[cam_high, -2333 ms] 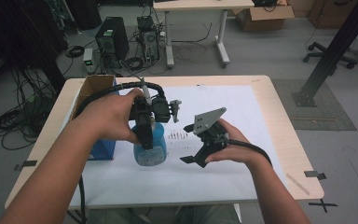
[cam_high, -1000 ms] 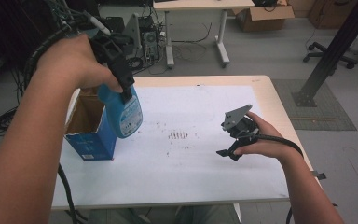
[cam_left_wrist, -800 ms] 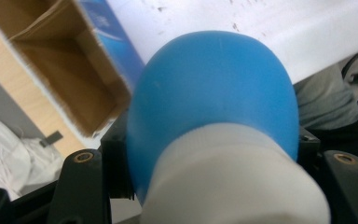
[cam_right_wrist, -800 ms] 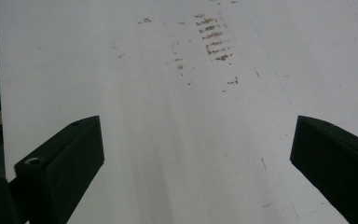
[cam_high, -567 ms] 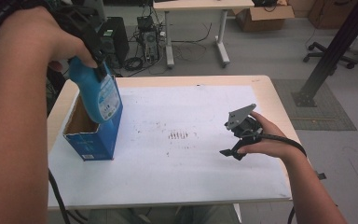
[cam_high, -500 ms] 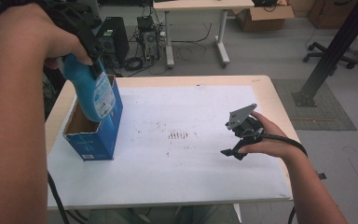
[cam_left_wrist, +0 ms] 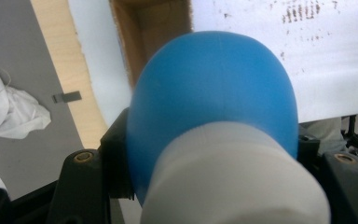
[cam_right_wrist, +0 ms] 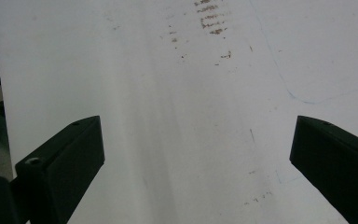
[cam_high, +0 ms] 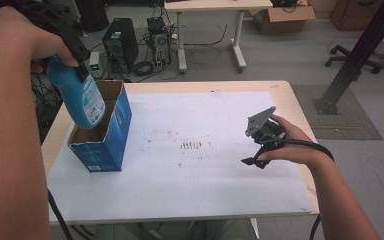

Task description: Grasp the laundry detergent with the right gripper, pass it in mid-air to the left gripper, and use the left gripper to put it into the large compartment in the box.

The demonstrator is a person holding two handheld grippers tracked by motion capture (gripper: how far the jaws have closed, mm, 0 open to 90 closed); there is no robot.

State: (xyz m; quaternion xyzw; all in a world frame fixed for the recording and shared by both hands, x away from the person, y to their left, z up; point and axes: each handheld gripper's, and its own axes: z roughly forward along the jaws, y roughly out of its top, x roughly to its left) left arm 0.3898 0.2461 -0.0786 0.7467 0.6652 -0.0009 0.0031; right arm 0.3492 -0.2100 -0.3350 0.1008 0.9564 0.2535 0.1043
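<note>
My left gripper [cam_high: 81, 74] is shut on the neck of a blue plastic bottle [cam_high: 82, 100] with a white cap [cam_left_wrist: 233, 177]. The bottle hangs tilted, its bottom at the open top of a blue cardboard box [cam_high: 105, 142] near the table's left edge. In the left gripper view the blue bottle [cam_left_wrist: 214, 88] sits between the black jaws, with the box's brown inside [cam_left_wrist: 149, 28] beyond it. My right gripper [cam_high: 255, 159] rests low over the right side of the white sheet [cam_high: 200, 185]. Its jaws stand wide open with nothing between them [cam_right_wrist: 196, 154].
Brown smudges [cam_high: 192, 145] mark the middle of the white sheet. The wooden table edge [cam_high: 300, 110] runs close on the right. Beyond the table are computer towers [cam_high: 120, 47], cables, a second desk and a cardboard box [cam_high: 280, 17] on the floor.
My left gripper carried the bottle from the table's middle up and left, then lowered it towards the box's open top. The right gripper drew back to the right, then stayed still.
</note>
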